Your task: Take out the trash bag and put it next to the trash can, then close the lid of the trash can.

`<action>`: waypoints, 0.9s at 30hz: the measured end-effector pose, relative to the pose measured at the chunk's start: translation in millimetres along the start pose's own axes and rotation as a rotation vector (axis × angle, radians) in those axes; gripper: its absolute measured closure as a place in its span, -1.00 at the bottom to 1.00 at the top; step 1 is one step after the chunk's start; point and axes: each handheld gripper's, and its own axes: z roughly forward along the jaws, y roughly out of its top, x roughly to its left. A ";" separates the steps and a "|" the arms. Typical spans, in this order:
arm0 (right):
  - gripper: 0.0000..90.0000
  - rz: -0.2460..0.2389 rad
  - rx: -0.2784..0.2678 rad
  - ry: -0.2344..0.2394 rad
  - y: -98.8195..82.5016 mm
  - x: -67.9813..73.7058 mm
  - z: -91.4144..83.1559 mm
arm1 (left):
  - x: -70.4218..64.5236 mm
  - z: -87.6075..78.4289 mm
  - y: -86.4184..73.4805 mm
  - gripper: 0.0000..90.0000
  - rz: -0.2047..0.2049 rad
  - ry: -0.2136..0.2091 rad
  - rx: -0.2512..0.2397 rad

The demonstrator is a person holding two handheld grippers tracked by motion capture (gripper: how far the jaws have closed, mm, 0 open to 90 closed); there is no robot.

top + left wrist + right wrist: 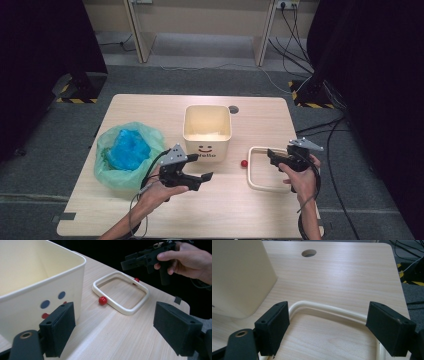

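- Grey carpet all round, cables running off at 1 o'clock, and a pale wood worktop [240, 210] in the middle of what we see from the high view.
- Dead centre of it sits a cream bin [207, 132] with a smiley face and "hello" on the side facing us. Looks open-topped, can't make out anything inside.
- Over at 9 o'clock from the bin we've got a green plastic bag [112, 170] with something blue [127, 148] bunched in it.
- At 3 o'clock from the bin lies a cream rounded-rectangle frame [256, 170], flat on the wood.
- A small red ball [243, 163] sits just beside the frame's outer edge, on the bin side. In the left gripper view we spot a second red ball [136, 279] at the frame's far edge.
- Left tool [206, 176] is held above the wood at about 6 o'clock from the bin, jaws wide apart, nothing between them.
- Right tool [270, 154] hangs over the frame's 1 o'clock corner; its own view shows the jaws spread wide with the frame's rail crossing between them, not clamped.
- Round hole [309, 253] in the worktop at 12 o'clock, behind the bin.
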 end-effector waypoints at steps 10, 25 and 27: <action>-0.59 0.028 0.012 -0.025 -6.9 -13.6 0.3 | -9.5 21.5 -11.9 -0.62 0.018 -0.026 0.050; -0.43 0.063 0.045 -0.088 -20.6 -33.5 4.5 | -20.4 47.3 -22.2 -0.62 0.052 -0.026 0.084; -0.38 0.058 0.054 -0.099 -23.2 -36.3 5.7 | -21.8 50.0 -23.0 -0.62 0.054 -0.025 0.086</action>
